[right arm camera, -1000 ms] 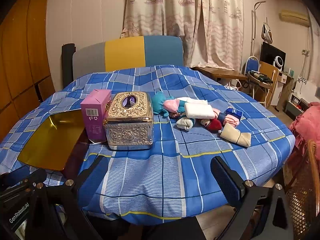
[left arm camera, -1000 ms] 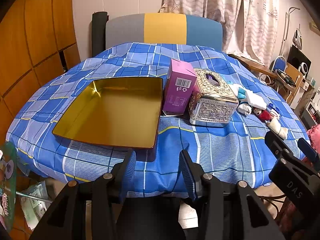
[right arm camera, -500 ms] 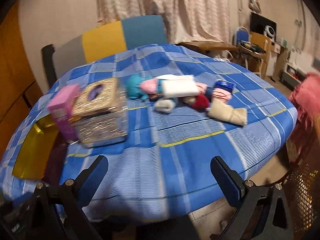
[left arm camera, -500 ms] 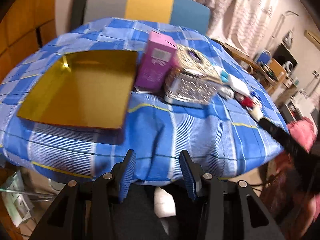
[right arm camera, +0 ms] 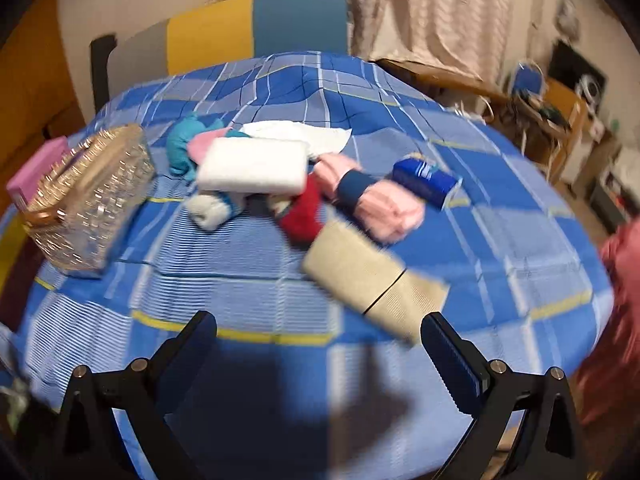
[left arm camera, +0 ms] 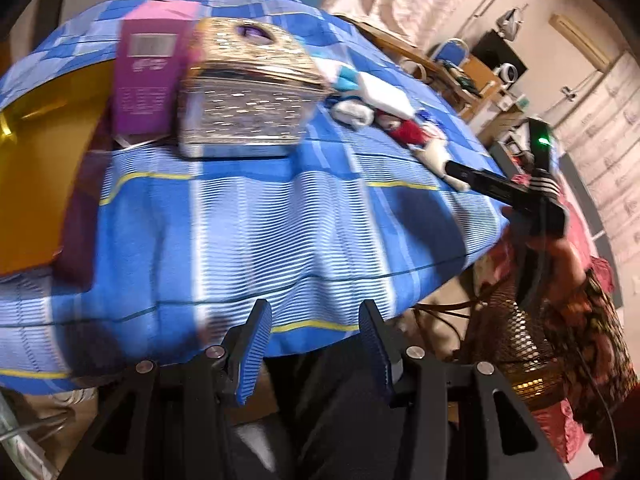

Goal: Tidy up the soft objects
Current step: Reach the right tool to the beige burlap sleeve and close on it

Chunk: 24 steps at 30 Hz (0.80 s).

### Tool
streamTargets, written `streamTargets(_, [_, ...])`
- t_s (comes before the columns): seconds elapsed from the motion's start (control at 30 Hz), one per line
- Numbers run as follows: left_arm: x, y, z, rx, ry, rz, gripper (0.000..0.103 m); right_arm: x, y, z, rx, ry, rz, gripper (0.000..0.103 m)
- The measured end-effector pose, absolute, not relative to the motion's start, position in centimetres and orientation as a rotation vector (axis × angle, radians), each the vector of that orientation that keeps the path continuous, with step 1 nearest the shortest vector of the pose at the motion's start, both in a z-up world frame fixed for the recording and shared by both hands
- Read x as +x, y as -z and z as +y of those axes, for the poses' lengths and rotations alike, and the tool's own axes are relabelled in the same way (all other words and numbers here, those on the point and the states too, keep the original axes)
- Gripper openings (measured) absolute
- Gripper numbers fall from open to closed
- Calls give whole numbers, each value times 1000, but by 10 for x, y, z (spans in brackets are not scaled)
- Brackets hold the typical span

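A pile of soft things lies on the blue checked tablecloth [right arm camera: 248, 280]: a beige folded cloth [right arm camera: 368, 276], a white folded towel [right arm camera: 252, 166], a red sock [right arm camera: 302, 216], pink socks [right arm camera: 384, 204], a teal sock [right arm camera: 182, 146] and a blue tissue pack [right arm camera: 426, 178]. My right gripper [right arm camera: 320, 344] is wide open and empty, just in front of the beige cloth. My left gripper [left arm camera: 316, 344] is open and empty, below the table's front edge. In the left wrist view the pile [left arm camera: 384, 116] sits at the right, with the right gripper [left arm camera: 496, 190] reaching toward it.
A silver ornate tissue box [right arm camera: 88, 200] and a pink carton [right arm camera: 36, 168] stand left of the pile. A gold tin tray [left arm camera: 36, 176] lies at the far left. A chair [right arm camera: 256, 28] stands behind the table, a desk [right arm camera: 548, 120] at the right.
Both grippers swung to the right. The right gripper moved in over the table toward the beige cloth. The left view now tilts and shows less of the gold tray.
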<state>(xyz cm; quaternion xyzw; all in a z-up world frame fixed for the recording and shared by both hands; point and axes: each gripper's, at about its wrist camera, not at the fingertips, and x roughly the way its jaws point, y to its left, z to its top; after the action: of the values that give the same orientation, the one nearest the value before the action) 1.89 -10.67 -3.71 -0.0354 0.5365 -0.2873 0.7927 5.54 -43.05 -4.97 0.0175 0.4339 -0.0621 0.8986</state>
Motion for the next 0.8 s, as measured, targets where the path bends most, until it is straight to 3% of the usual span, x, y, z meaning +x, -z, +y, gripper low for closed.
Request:
streamTargets(0.23, [33, 38, -137, -60, 675, 1201, 46, 90, 63, -453, -111, 47, 982, 88])
streamTargets(0.43, [45, 34, -162, 16, 701, 1200, 63, 97, 84, -465, -92, 56, 1006, 68])
streamTargets(0.67, [68, 26, -212, 75, 742, 1178, 64, 97, 82, -471, -33, 61, 1016, 60])
streamTargets(0.7, [72, 22, -221, 91, 746, 1169, 64, 98, 80, -471, -27, 66, 1014, 57])
streamTargets(0.77, [81, 15, -237, 126, 754, 1143, 64, 97, 73, -474, 15, 67, 998, 35])
streamTargets(0.8, [87, 10, -247, 150, 754, 1124, 64, 96, 70, -477, 55, 60, 994, 35])
